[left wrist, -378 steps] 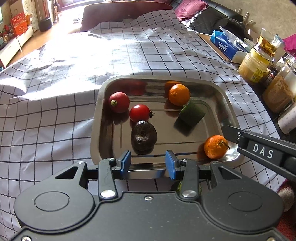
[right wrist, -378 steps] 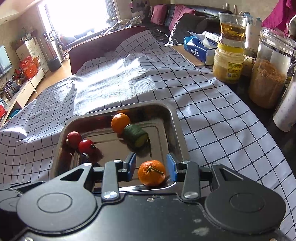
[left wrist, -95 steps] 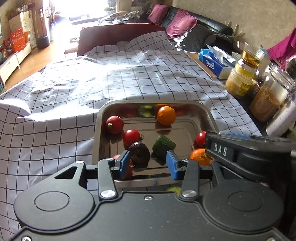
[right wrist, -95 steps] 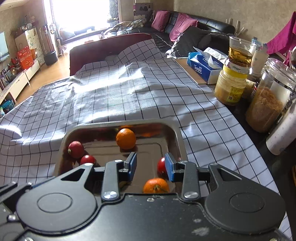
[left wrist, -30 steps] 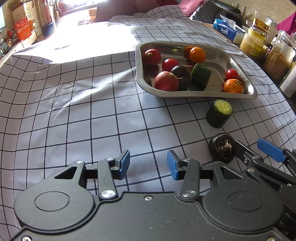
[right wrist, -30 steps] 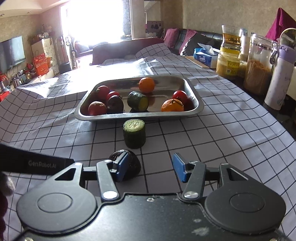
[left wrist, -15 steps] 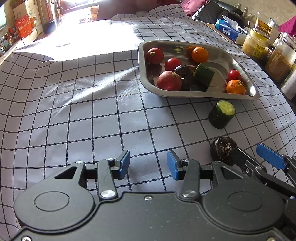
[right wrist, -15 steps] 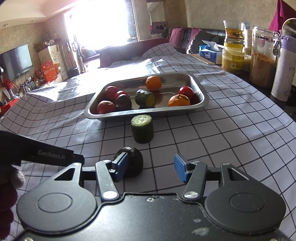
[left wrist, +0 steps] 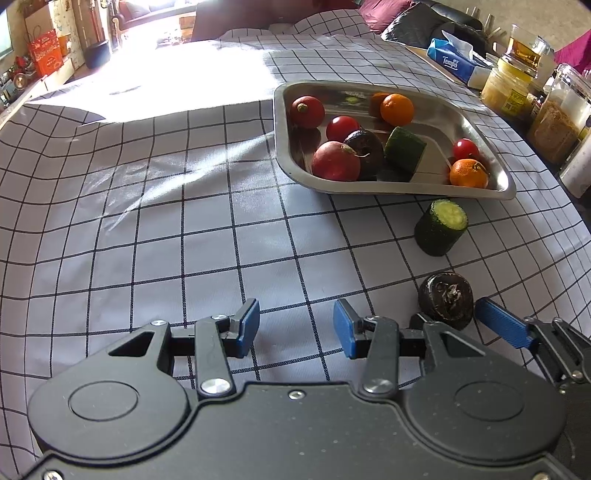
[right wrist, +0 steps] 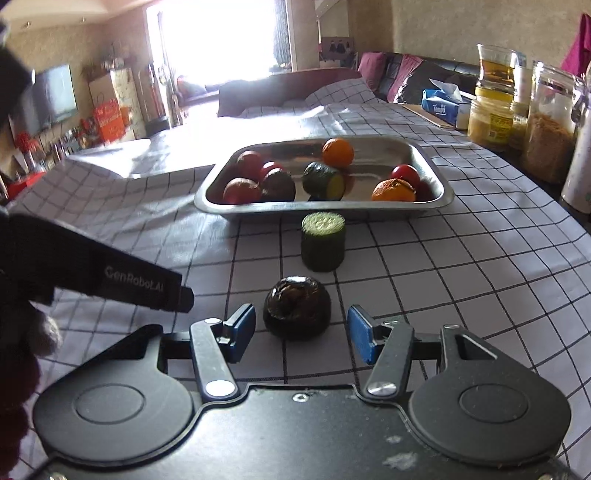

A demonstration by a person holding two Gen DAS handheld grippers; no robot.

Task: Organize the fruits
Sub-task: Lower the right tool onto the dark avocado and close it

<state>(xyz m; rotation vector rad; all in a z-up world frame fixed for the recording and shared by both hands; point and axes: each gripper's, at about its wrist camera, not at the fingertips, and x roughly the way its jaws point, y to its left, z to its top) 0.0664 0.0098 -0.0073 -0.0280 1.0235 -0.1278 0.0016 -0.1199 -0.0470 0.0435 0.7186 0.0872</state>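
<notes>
Dark and wrinkly, the avocado (right wrist: 297, 307) sits on the checked cloth (left wrist: 155, 229), right between the wide-open, empty fingers of the right gripper (right wrist: 301, 334). The left gripper (left wrist: 295, 328), open and empty too, is off to its left, so the right one is nearer.

Bright daylight through a tall window (right wrist: 236, 40) at the far end; glare washes out the panes and throws a white patch across the checked cloth (left wrist: 177, 85) covering the bench. Beige textured wall (right wrist: 436, 26) at right. Dark sofa (right wrist: 436, 79) with magenta cushions (right wrist: 373, 61) against that wall. Maroon chair back (right wrist: 280, 88) at the far bench edge. Flat television (right wrist: 51, 99) on the left wall above a low unit crowded with small items. Red box (right wrist: 109, 118) near the window. Wooden floor (left wrist: 79, 74) visible at far left in the left wrist view.
</notes>
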